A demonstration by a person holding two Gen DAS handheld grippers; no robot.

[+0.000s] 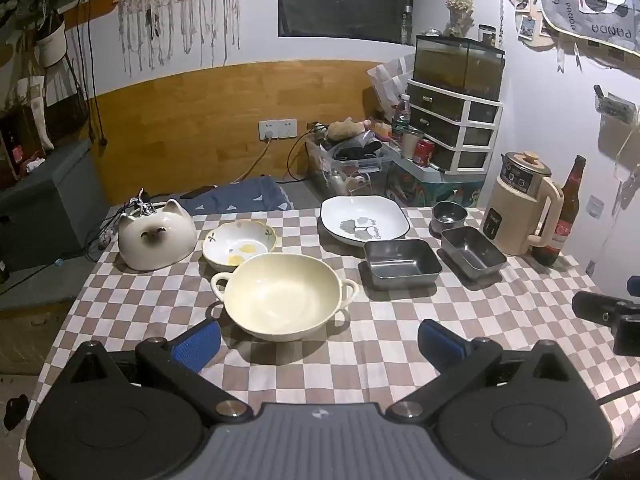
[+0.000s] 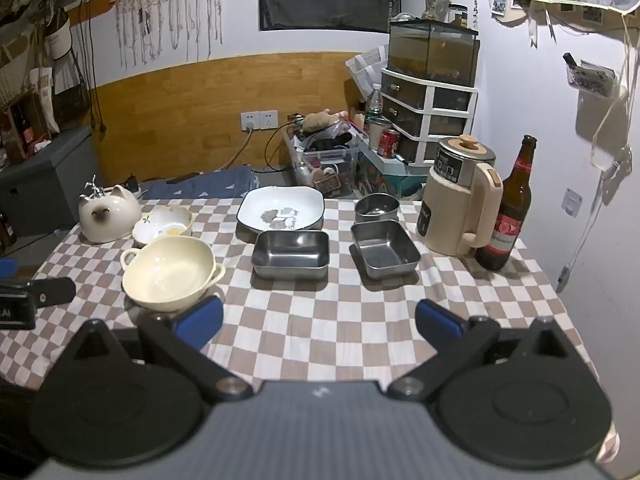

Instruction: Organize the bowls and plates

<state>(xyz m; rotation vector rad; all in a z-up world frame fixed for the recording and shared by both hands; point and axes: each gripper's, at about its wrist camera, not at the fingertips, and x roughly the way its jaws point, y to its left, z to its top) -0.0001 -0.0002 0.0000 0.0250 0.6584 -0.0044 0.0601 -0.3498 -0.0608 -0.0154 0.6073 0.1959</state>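
Note:
A cream two-handled bowl [image 1: 282,296] [image 2: 170,276] sits on the checked tablecloth [image 1: 380,344]. Behind it is a small flower-painted bowl [image 1: 239,244] [image 2: 164,226]. A white square plate with a dark rim [image 1: 364,220] [image 2: 281,208] lies at the back. In front of the plate are two steel rectangular trays [image 1: 401,262] [image 1: 474,251] [image 2: 291,253] [image 2: 385,249], with a small round steel bowl [image 1: 449,216] [image 2: 377,206] behind them. My left gripper [image 1: 318,340] hovers open just in front of the cream bowl. My right gripper [image 2: 320,320] is open over bare cloth, with nothing between its fingers.
A white cat-shaped ceramic holder [image 1: 157,238] [image 2: 108,216] stands at the back left. A cream kettle [image 1: 520,204] [image 2: 460,200] and a brown beer bottle [image 1: 560,216] [image 2: 508,208] stand at the right edge. Behind the table are a storage bin [image 1: 352,164] and a drawer unit [image 1: 452,124].

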